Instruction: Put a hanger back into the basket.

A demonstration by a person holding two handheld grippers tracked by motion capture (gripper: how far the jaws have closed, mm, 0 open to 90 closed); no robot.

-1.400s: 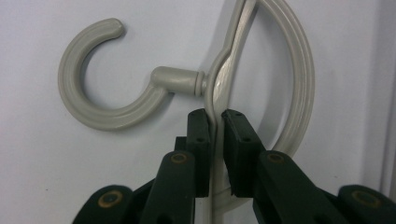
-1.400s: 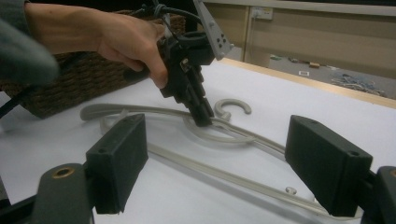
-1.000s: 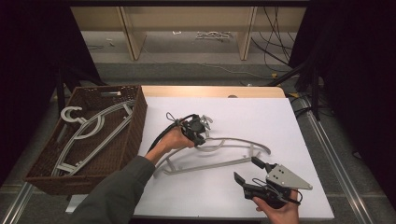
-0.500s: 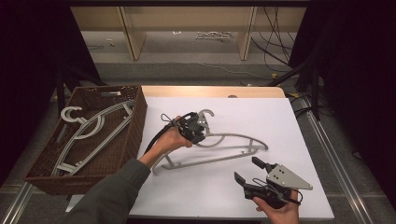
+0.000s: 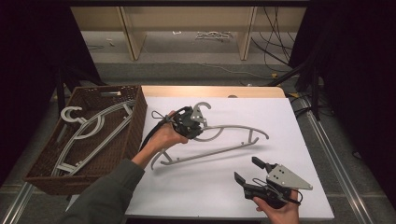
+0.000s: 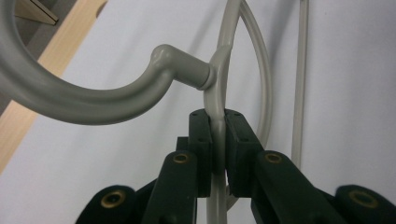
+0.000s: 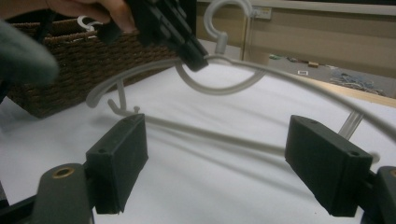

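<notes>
A grey plastic hanger (image 5: 219,140) hangs tilted over the white table (image 5: 289,121), lifted at its neck. My left gripper (image 5: 192,125) is shut on that neck just below the hook (image 6: 93,100), whose thin rod (image 6: 218,121) sits pinched between the jaws. In the right gripper view the hanger (image 7: 219,79) arches above the tabletop with the left gripper (image 7: 196,58) clamped on it. My right gripper (image 5: 250,170) stands open near the table's front right edge, with nothing between its fingers (image 7: 116,165).
A brown wicker basket (image 5: 130,126) at the left holds several more grey hangers (image 5: 88,126). A wooden strip (image 5: 210,91) borders the table's far edge. Cables (image 5: 280,28) trail on the floor beyond.
My left gripper has lifted the hanger's hook end higher and slightly to the right. The right gripper has stayed in place.
</notes>
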